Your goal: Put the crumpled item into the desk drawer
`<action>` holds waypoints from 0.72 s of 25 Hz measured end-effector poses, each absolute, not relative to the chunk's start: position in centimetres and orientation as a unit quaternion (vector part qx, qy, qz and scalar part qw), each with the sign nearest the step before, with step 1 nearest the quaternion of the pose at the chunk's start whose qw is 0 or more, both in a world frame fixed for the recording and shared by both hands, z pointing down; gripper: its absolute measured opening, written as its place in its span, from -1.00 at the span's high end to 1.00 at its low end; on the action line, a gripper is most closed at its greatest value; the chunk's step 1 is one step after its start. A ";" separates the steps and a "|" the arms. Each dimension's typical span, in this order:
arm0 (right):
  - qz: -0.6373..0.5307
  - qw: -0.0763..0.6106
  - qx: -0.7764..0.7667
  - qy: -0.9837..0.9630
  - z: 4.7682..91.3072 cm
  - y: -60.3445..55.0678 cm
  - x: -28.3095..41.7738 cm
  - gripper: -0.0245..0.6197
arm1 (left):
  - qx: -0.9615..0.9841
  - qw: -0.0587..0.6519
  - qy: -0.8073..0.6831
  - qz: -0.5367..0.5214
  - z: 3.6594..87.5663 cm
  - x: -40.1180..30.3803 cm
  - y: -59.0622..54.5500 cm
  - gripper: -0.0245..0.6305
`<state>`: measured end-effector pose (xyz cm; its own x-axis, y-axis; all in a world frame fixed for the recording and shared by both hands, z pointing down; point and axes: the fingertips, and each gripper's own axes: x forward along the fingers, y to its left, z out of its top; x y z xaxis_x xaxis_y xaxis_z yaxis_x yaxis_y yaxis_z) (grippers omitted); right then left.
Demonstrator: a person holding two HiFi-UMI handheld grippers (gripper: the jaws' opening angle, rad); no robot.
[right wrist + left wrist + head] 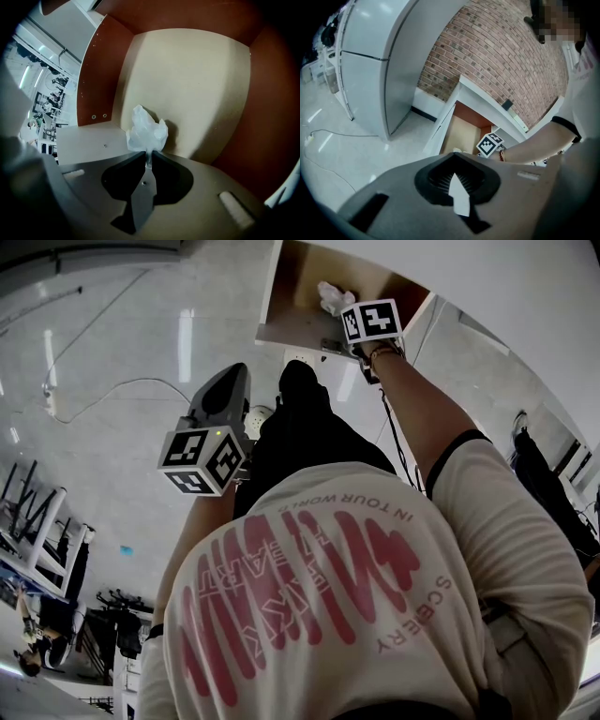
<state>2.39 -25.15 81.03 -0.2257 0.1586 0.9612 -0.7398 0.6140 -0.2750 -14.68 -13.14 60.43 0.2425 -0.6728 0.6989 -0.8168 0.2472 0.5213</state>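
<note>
Plastic wad (pixel 146 131), just one, is being grasped by its tail between right gripper (pixel 148 157) fingers, in the single drawer (pixel 201 79); left gripper (pixel 456 177) fingers are being held clenched.

Counting what is showing
Two grippers are showing, left gripper (pixel 452 156) and right gripper (pixel 146 155); one crumpled item (pixel 146 130); one drawer (pixel 197 79)

The crumpled plastic item (pixel 146 133) is white and half-clear; the wooden desk drawer (pixel 103 70) is cream on its floor, red-brown on its walls. My left tool (pixel 454 153) is grey, with black-and-white square markers.
</note>
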 end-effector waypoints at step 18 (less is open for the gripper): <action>0.397 0.609 0.201 -0.656 82.3 -24.4 3.1 0.72 | 0.604 0.500 -0.617 0.072 60.8 -13.9 -12.2 0.91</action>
